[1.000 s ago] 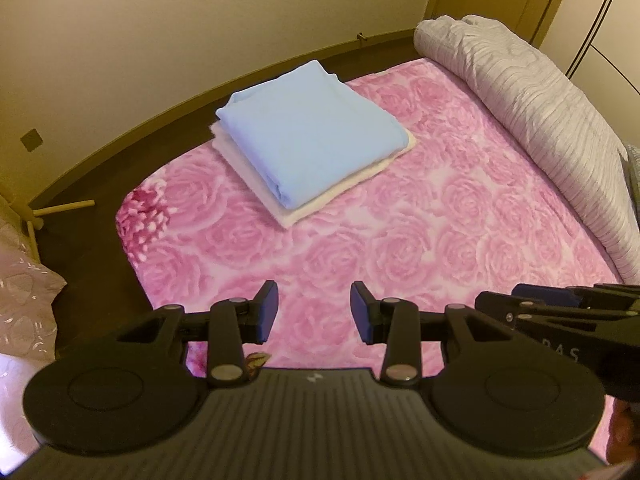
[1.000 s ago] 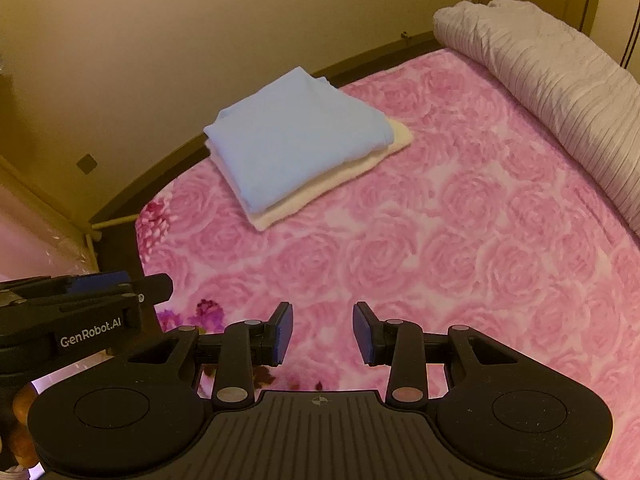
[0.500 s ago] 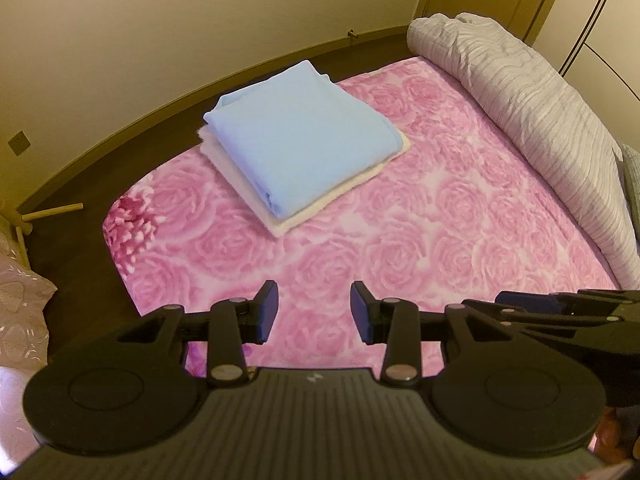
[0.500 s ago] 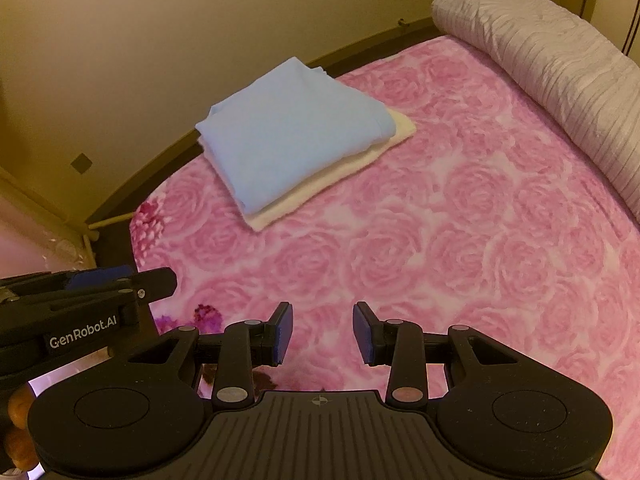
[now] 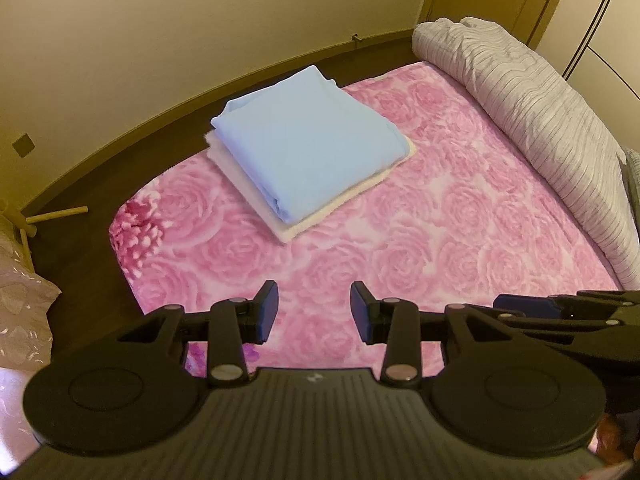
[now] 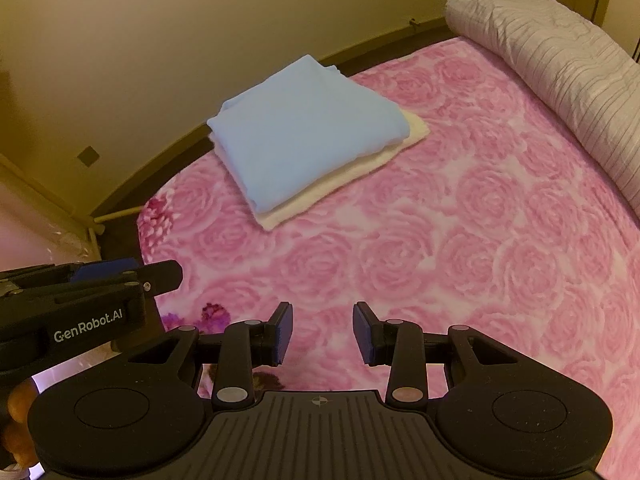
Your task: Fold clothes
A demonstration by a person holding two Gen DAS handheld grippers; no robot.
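over the rose blanket [image 5: 460, 232], "genrobot.ai"-marked left claw [image 5: 314, 312] and right claw [image 6: 322, 333], both spread, empty

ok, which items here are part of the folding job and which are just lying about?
Job:
- blue folded garment
- cream folded piece under it
- left gripper, right gripper, both open and empty

Lying about:
- grey rolled duvet
- pink rose blanket

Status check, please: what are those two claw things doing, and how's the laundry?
Left gripper and right gripper: jaws open, empty. Blue cloth folded atop white one. Nothing in the way.
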